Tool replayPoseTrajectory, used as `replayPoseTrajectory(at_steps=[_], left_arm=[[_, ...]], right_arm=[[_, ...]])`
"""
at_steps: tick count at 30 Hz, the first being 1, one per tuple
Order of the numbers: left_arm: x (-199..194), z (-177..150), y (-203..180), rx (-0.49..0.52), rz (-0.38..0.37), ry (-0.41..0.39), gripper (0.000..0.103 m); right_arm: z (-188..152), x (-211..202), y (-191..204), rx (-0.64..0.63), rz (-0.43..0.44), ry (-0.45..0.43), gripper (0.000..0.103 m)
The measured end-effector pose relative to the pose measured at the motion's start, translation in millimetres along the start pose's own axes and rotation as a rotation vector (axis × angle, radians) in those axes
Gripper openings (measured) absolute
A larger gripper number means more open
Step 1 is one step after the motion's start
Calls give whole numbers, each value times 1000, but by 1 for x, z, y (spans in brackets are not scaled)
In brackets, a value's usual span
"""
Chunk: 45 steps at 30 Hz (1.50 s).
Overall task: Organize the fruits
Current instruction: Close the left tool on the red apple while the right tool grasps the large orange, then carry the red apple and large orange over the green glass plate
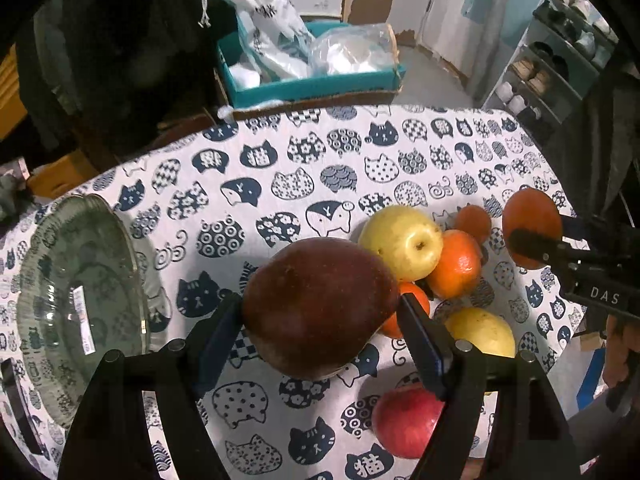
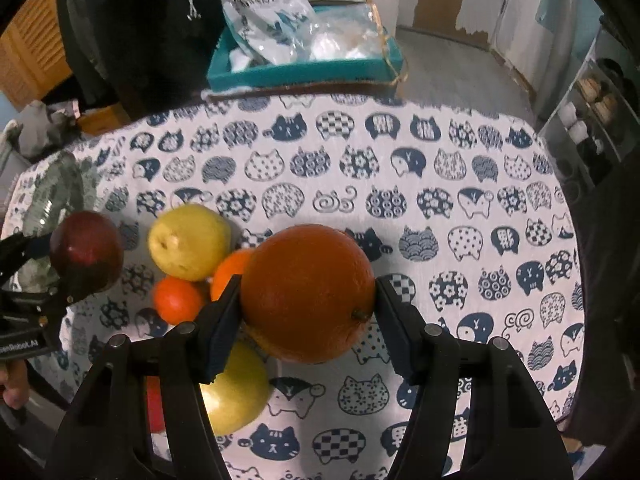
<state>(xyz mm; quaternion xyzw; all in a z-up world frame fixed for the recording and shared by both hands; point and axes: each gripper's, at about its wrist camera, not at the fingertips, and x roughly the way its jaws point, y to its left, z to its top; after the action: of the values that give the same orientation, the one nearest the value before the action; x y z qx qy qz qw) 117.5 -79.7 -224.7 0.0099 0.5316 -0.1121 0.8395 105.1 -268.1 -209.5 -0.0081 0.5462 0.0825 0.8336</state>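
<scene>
My left gripper (image 1: 320, 308) is shut on a dark red apple (image 1: 316, 304) and holds it above the cat-print tablecloth (image 1: 280, 168). My right gripper (image 2: 308, 296) is shut on a large orange (image 2: 308, 292), also held above the cloth; it shows in the left wrist view (image 1: 532, 224) at the right. On the cloth lie a yellow apple (image 1: 402, 242), an orange (image 1: 456, 264), a small tangerine (image 1: 474, 222), another yellow fruit (image 1: 482, 332) and a red apple (image 1: 404, 420). A clear glass plate (image 1: 80, 304) stands at the left.
A teal box (image 1: 312, 80) with plastic bags sits behind the table's far edge. A shoe rack (image 1: 552, 64) stands at the back right. A dark garment (image 1: 112, 48) hangs at the back left. The table's right edge is near the fruit pile.
</scene>
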Motion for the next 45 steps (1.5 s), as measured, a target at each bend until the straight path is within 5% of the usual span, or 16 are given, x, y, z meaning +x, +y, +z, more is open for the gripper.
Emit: replayPoseTrajectory(at_steps=[24, 45], left_arm=[[-88, 2, 18, -34, 36, -188, 80], [-150, -8, 67, -112, 101, -310, 80]], right_arm=[[28, -85, 47, -57, 43, -232, 63], [48, -122, 107, -120, 126, -330, 63]])
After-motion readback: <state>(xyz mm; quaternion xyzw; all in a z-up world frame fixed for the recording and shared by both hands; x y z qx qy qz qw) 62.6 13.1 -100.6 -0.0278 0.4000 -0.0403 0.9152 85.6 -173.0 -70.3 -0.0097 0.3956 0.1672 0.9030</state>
